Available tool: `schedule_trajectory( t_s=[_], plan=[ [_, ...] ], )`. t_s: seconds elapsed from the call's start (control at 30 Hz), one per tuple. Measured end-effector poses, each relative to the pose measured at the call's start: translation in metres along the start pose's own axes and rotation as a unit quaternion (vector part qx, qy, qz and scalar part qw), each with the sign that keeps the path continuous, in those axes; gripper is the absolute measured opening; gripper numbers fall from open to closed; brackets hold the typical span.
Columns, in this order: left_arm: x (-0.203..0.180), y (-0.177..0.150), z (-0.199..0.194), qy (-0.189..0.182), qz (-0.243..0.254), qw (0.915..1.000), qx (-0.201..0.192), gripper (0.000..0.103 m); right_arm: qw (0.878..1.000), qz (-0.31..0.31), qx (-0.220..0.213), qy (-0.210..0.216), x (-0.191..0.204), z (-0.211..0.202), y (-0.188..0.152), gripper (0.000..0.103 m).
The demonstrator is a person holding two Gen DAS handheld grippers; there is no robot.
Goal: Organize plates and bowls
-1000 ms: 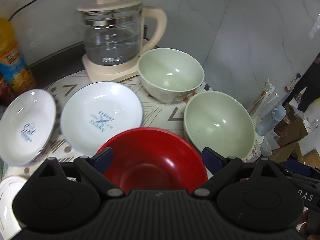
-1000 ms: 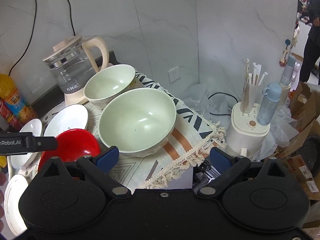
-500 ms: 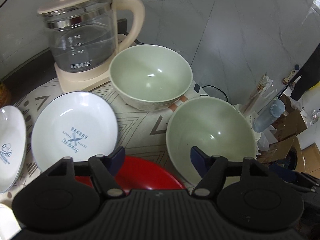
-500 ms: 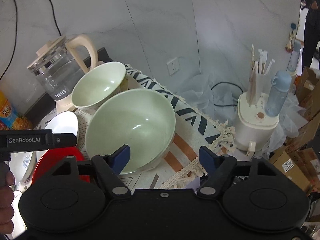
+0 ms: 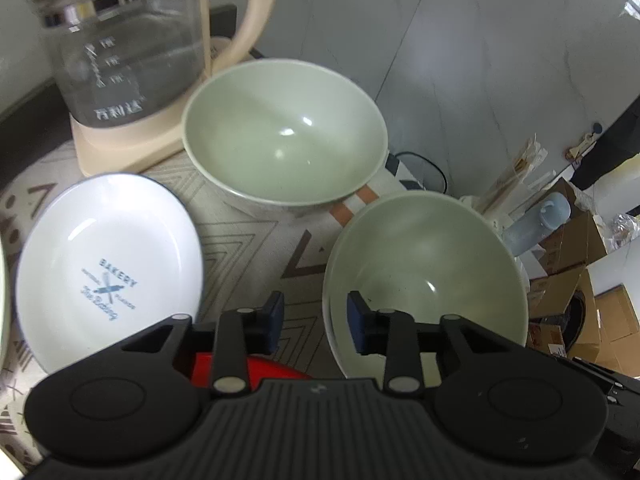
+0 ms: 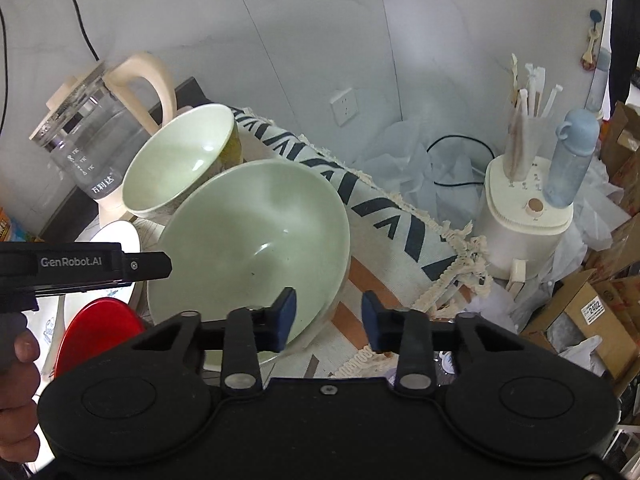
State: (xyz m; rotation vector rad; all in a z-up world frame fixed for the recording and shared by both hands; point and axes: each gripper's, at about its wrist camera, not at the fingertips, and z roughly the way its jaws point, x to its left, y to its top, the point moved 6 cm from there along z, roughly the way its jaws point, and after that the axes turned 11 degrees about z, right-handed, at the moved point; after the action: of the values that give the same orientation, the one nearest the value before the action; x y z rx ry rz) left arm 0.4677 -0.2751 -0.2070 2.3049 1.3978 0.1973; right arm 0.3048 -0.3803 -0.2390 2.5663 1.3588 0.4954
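Note:
Two pale green bowls stand on the patterned cloth: the near one (image 5: pixel 424 272) (image 6: pixel 256 240) and the far one (image 5: pixel 284 132) (image 6: pixel 180 164) by the kettle. My left gripper (image 5: pixel 316 326) straddles the near bowl's left rim, one pad inside and one outside. Its jaws are closing, with gaps still showing on both sides of the rim. My right gripper (image 6: pixel 328 314) straddles the same bowl's right rim and is also closing, its pads not pressing. A white "Bakery" plate (image 5: pixel 108 264) lies to the left. A red bowl (image 5: pixel 256 364) (image 6: pixel 100 332) sits partly hidden under the left gripper.
A glass kettle (image 5: pixel 132 40) (image 6: pixel 88 148) stands at the back on its cream base. The cloth's fringed edge (image 6: pixel 452 276) marks the table's right side. Beyond it are a white appliance (image 6: pixel 524 232) with straws, a blue bottle (image 6: pixel 572 160) and cardboard boxes (image 6: pixel 592 312). A hand (image 6: pixel 16 380) holds the left tool.
Both grippers came down and forward onto the near green bowl, and their jaws narrowed from wide apart to a small gap around its rim. The red bowl slid mostly under the left gripper.

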Motion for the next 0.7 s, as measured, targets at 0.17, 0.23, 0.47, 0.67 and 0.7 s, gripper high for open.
schedule_trajectory(
  t_s=[0.17,0.23,0.47,0.67,0.7],
  plan=[
    [-0.004,-0.001,0.014,-0.012,0.001,0.9998,0.014,0.026,1.0,0.001,0.011,-0.01,0.001,0.012,0.0,0.029],
    [-0.005,-0.001,0.018,-0.017,-0.001,0.9998,0.014,0.022,1.0,0.005,0.012,-0.019,0.0,0.017,0.001,0.028],
    [-0.01,-0.003,0.013,-0.015,-0.004,0.9999,0.006,0.015,0.999,-0.024,0.007,-0.025,0.007,0.025,-0.001,0.02],
    [-0.011,-0.003,-0.009,-0.009,-0.016,0.9997,-0.013,0.015,1.0,-0.025,-0.001,-0.013,0.007,0.015,0.001,0.019],
    [-0.011,-0.003,-0.015,-0.008,-0.019,0.9997,-0.016,0.015,1.0,-0.028,-0.005,-0.011,0.009,0.012,0.002,0.019]
  ],
)
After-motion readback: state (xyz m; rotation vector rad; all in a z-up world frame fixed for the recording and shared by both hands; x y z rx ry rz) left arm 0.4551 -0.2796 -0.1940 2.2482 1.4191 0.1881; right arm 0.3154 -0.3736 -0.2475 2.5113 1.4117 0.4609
